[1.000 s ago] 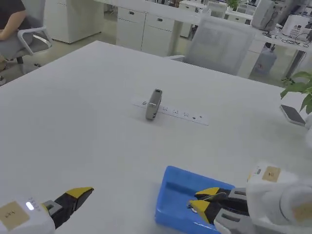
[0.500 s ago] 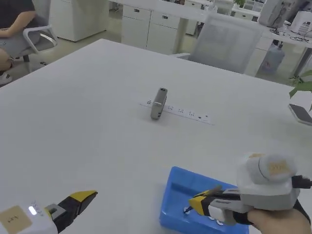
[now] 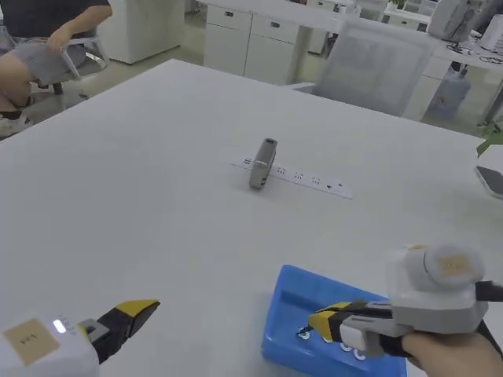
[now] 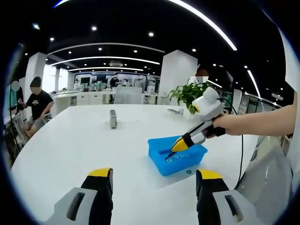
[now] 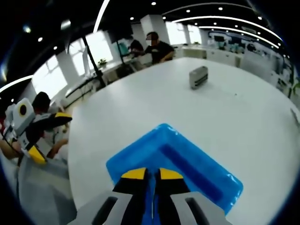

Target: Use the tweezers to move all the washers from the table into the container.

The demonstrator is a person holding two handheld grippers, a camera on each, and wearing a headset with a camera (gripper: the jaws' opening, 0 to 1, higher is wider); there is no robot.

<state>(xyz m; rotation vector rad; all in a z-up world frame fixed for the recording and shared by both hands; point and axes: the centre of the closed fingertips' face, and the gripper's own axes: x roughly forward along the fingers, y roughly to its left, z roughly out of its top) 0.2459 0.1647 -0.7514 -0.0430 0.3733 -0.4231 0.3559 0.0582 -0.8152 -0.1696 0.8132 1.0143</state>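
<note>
– What does the room look like?
– An open office with rows of ceiling lights. There are white cabinets (image 3: 244, 39), a grey chair (image 3: 369, 67) at the far edge, a seated person (image 3: 47, 47) to the left and a potted plant (image 4: 185, 93).
– And the surface?
– A wide white counter (image 3: 157, 181). A grey block (image 3: 262, 163) stands upright at one end of a flush socket strip (image 3: 314, 181).
– Where are the washers?
– The washers (image 4: 176, 158) lie in the blue container (image 3: 314, 280) near the front edge. One small ring (image 4: 189, 171) seems to sit on the counter just beside it.
– What about the grippers?
– The right gripper (image 3: 318, 322) is pinched narrow on the tweezers (image 4: 169, 151), whose tips are down inside the container. The left gripper (image 4: 154, 174) hovers well apart from it, jaws wide and empty.
</note>
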